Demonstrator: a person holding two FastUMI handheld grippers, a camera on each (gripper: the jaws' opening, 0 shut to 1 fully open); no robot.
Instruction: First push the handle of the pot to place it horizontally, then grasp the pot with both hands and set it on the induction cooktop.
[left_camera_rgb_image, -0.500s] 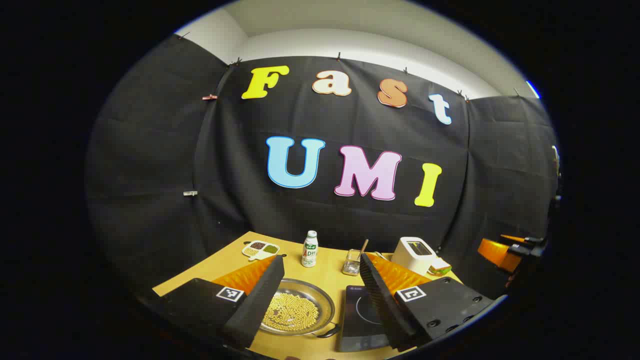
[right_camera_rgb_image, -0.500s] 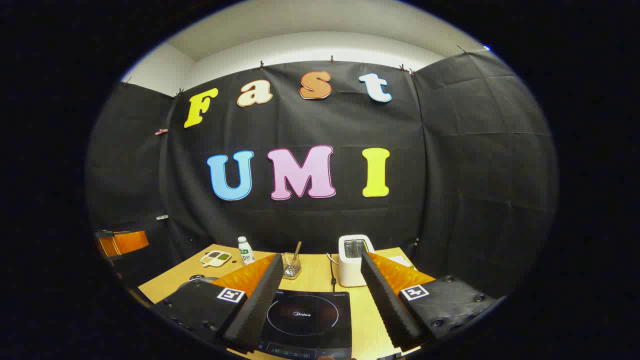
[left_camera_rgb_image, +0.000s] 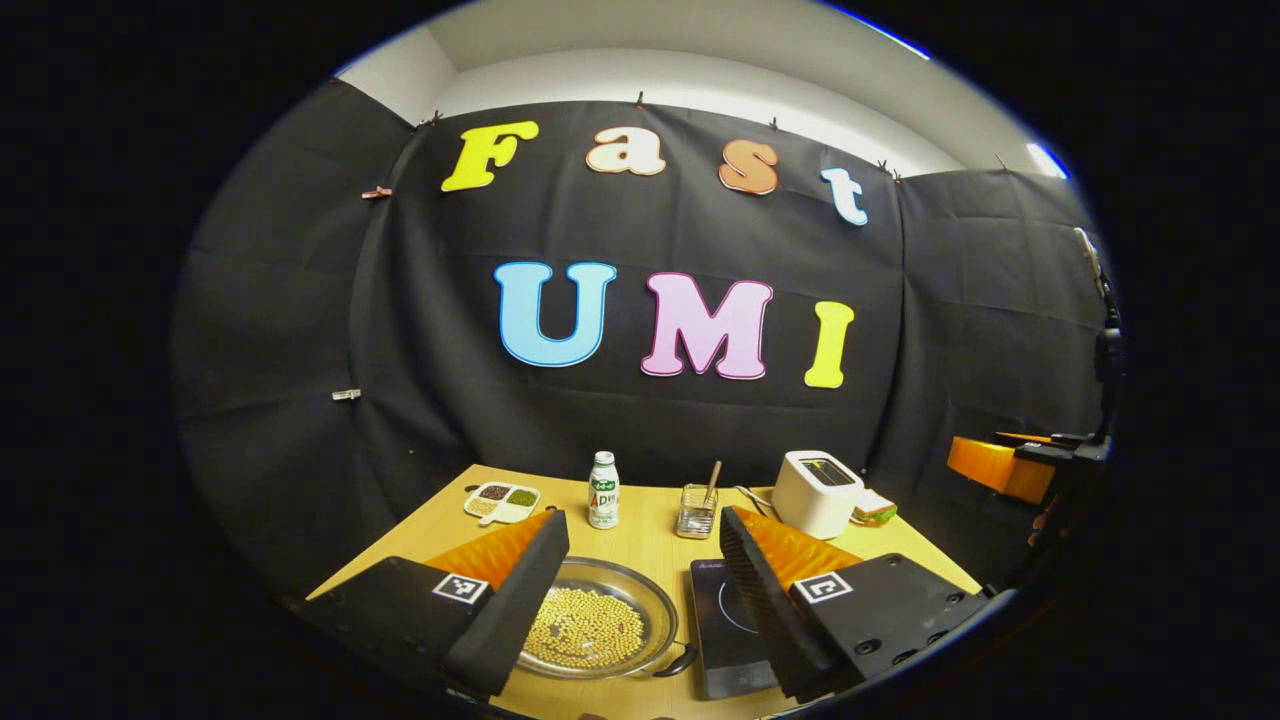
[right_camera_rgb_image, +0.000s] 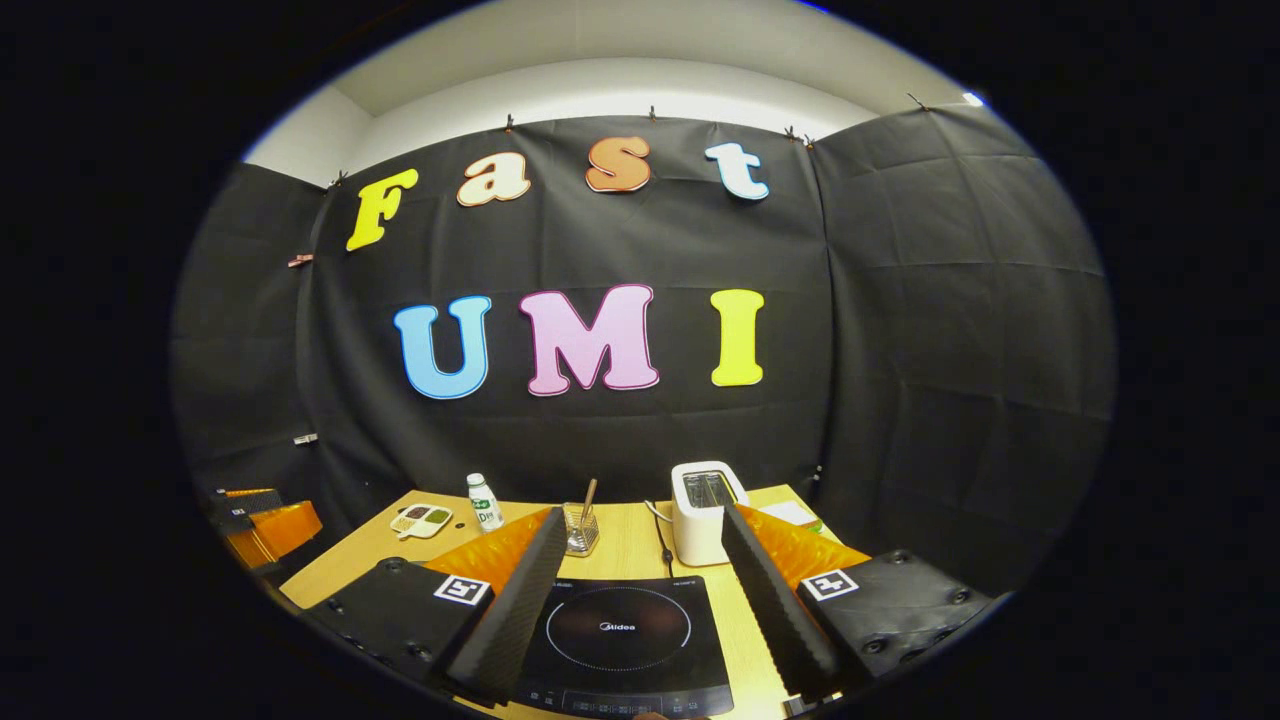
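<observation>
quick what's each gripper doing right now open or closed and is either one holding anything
Left gripper: jaws open, holding nothing, above the pot.
Right gripper: jaws open, holding nothing, above the cooktop.

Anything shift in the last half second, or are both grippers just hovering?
Both grippers tipped slightly, so more table shows. Left gripper, jaws open, still hovers over the pot; right gripper, jaws open, over the cooktop. Nothing gripped or released; pot, bottle and toaster unmoved.

Each claw (left_camera_rgb_image: 640, 600) (right_camera_rgb_image: 640, 610) has black screwed housings bearing square tags.
</observation>
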